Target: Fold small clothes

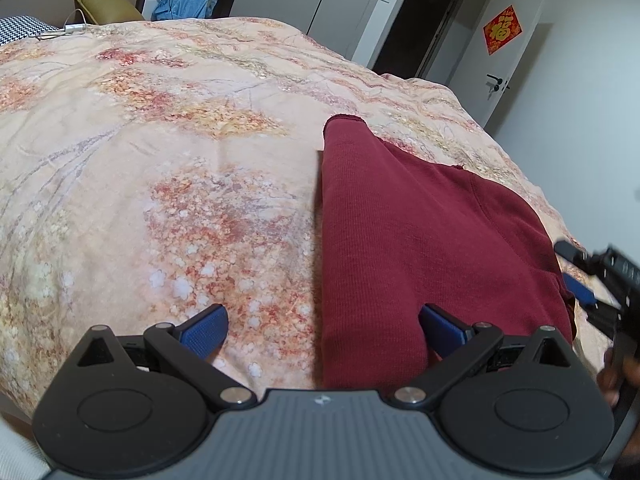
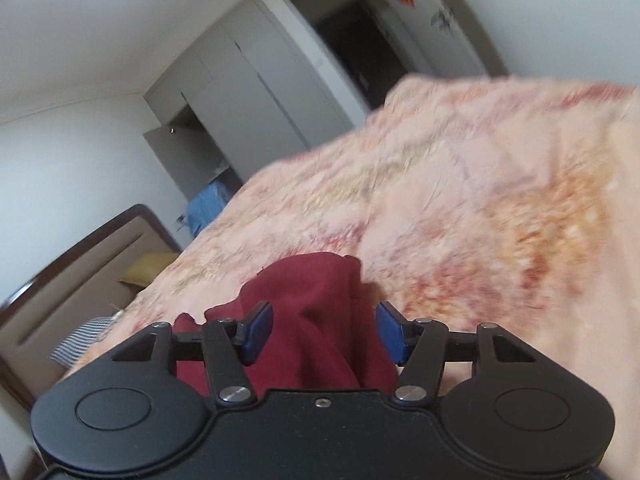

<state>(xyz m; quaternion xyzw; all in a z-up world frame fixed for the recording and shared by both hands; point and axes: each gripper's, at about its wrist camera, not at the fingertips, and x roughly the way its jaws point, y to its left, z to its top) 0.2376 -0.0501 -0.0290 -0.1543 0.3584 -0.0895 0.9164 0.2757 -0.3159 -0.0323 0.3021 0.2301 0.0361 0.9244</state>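
Observation:
A dark red ribbed garment [image 1: 400,232] lies on the floral bedspread [image 1: 160,140], one long part folded over lengthwise with its cuff pointing away. My left gripper [image 1: 324,330] is open, low over the garment's near left edge; its right finger is over the red cloth, its left finger over the bedspread. My right gripper [image 2: 324,334] is open, with bunched red cloth [image 2: 312,320] between the blue pads; I cannot tell whether they touch it. The right gripper also shows at the right edge of the left wrist view [image 1: 576,276], beside the garment's right side.
The bedspread [image 2: 480,200] ends at far and right edges. A yellow pillow [image 1: 106,8], a checked cloth [image 1: 16,28] and a cable lie by the headboard. A blue cloth [image 1: 188,0] hangs in an open wardrobe. A dark doorway [image 1: 416,28] is beyond the bed.

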